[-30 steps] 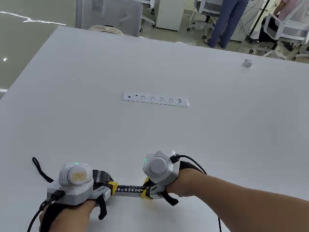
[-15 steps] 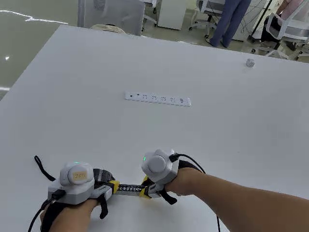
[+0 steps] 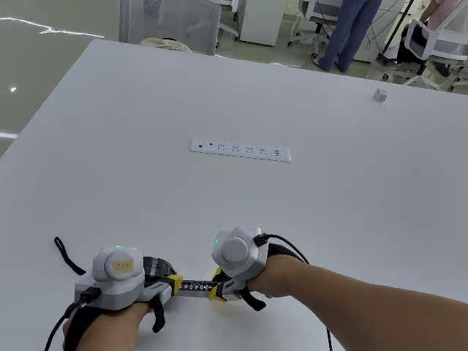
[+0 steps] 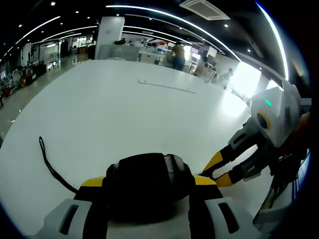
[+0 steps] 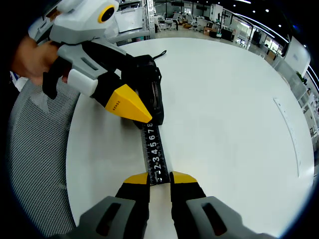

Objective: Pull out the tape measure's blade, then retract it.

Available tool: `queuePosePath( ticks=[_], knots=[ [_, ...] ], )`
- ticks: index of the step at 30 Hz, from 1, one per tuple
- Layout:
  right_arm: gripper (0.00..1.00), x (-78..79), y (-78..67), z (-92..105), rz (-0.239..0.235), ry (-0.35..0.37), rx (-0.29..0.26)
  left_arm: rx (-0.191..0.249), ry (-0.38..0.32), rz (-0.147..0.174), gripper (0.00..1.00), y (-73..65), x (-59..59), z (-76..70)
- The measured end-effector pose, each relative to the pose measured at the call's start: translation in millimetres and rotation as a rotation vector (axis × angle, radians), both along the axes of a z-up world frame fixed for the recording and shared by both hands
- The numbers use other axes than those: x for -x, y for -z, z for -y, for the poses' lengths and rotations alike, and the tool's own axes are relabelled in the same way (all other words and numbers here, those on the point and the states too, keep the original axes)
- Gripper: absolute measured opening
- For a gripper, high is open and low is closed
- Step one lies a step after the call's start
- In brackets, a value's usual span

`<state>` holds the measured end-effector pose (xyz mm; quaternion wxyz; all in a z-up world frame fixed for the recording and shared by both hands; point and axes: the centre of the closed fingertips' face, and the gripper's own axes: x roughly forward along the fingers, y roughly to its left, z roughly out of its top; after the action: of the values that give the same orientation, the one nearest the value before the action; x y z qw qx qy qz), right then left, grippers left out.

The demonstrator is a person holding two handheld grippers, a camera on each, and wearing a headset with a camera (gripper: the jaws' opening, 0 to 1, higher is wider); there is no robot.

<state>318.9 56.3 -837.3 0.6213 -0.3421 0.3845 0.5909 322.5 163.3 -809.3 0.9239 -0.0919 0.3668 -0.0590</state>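
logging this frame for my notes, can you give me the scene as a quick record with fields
left gripper: shut on the tape measure case, low over the table
right gripper: shut on the blade at its tip
blade: out a short way, numerals facing up, up to about 8 showing
strap: loose on the table beside the case
power strip: flat on the table, farther off, apart from both grippers

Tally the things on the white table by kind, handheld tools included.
Black tape measure: 1
White power strip: 1
Small grey object, too small to identify: 1
Handheld two-jaw tools, left tool and right tool: 2
Total: 5
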Motion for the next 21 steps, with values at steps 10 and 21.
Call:
queuePosePath(
  ticks=[10,21],
  knots=[
    [0.15,0.6,0.4,-5.8,-0.001,0.001,-0.007,-0.001,0.002,0.001,0.62,0.3,-0.2,-0.2],
    [0.15,0.6,1.7,-14.2,-0.001,-0.002,-0.019,0.001,0.003,0.002,0.62,0.1,-0.6,-0.1]
  ],
)
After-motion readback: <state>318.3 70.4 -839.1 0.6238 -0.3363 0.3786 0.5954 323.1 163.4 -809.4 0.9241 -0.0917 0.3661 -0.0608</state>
